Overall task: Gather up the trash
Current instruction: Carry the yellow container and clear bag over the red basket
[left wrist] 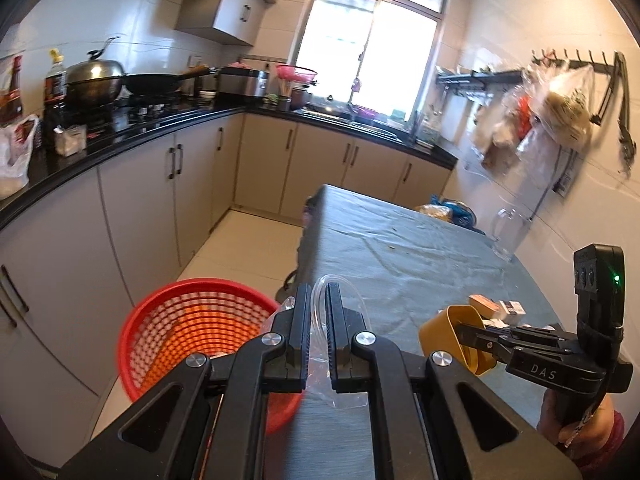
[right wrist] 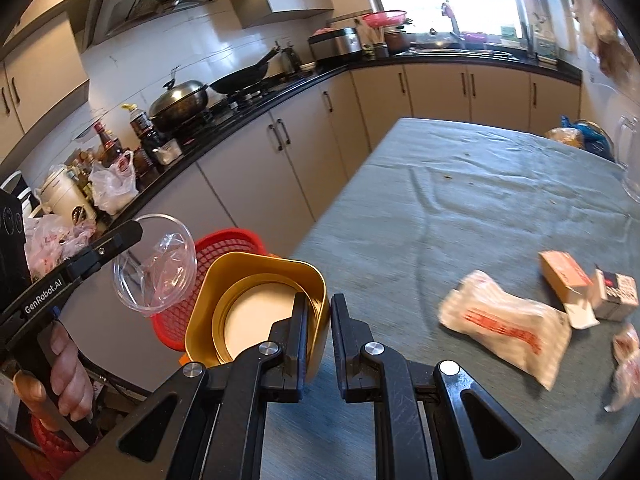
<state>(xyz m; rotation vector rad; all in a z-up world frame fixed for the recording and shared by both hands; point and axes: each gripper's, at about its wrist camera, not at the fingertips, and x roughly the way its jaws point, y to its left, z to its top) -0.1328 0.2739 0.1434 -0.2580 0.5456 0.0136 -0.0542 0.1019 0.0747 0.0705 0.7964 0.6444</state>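
My left gripper is shut on the rim of a clear plastic bowl with crumpled film inside. It is held in the air above a red mesh basket that stands on the floor by the table's left edge. My right gripper is shut on the wall of a gold square tin, held over the table's near left corner, close beside the bowl. On the table to the right lie a white wrapper with red print, an orange box, a small carton and a crumpled wrapper.
Grey-green cloth covers the table. A glass jug and a blue bag sit at its far right by the wall. Black counter with pots, bottles and bags runs along the left and back. Tiled floor lies between cabinets and table.
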